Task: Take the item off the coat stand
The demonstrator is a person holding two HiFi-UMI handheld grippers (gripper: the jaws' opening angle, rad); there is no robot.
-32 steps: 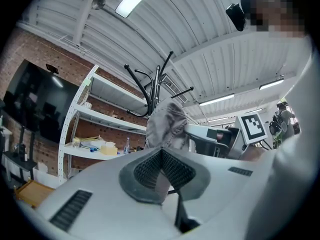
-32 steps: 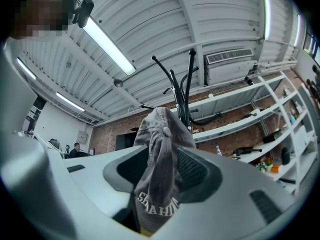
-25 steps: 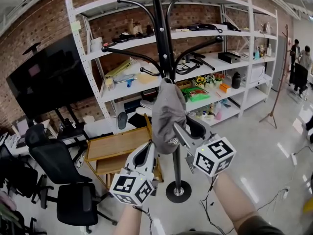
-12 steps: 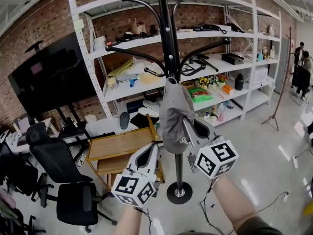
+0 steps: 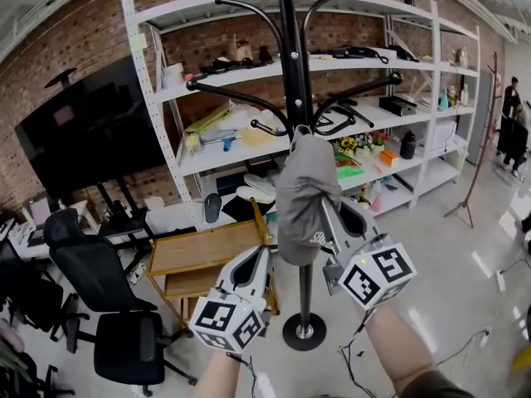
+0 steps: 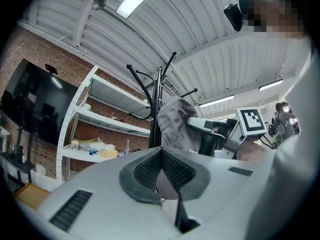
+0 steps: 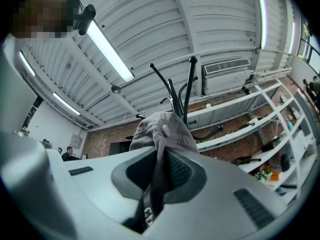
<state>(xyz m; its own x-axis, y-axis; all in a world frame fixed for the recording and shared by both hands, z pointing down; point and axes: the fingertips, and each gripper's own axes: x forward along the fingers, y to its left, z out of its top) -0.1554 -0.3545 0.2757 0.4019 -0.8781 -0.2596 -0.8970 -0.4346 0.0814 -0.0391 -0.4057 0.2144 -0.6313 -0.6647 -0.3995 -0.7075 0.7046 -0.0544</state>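
A grey cap (image 5: pixel 305 191) hangs from a hook of the black coat stand (image 5: pixel 289 65), right against its pole. My right gripper (image 5: pixel 327 212) reaches up from the lower right and is shut on the cap's lower edge. In the right gripper view the cap's fabric (image 7: pixel 162 129) runs down between the pads of the right gripper (image 7: pixel 158 160), with the stand's hooks (image 7: pixel 187 84) behind. My left gripper (image 5: pixel 260 255) sits lower left of the cap, shut and empty. The left gripper (image 6: pixel 160 152) looks up at the cap (image 6: pixel 174 121) and stand (image 6: pixel 159 91).
White shelving (image 5: pixel 158 106) full of small items lines the brick wall behind the stand. Low wooden tables (image 5: pixel 203 247) and black office chairs (image 5: pixel 124 338) stand at the left, a dark screen (image 5: pixel 83 135) beyond. A second wooden stand (image 5: pixel 481 131) and people are at far right. Cables (image 5: pixel 365 363) trail on the floor.
My right gripper's jaws have closed on the cap's lower edge. Both grippers and the cap have shifted slightly up and to the right in the head view.
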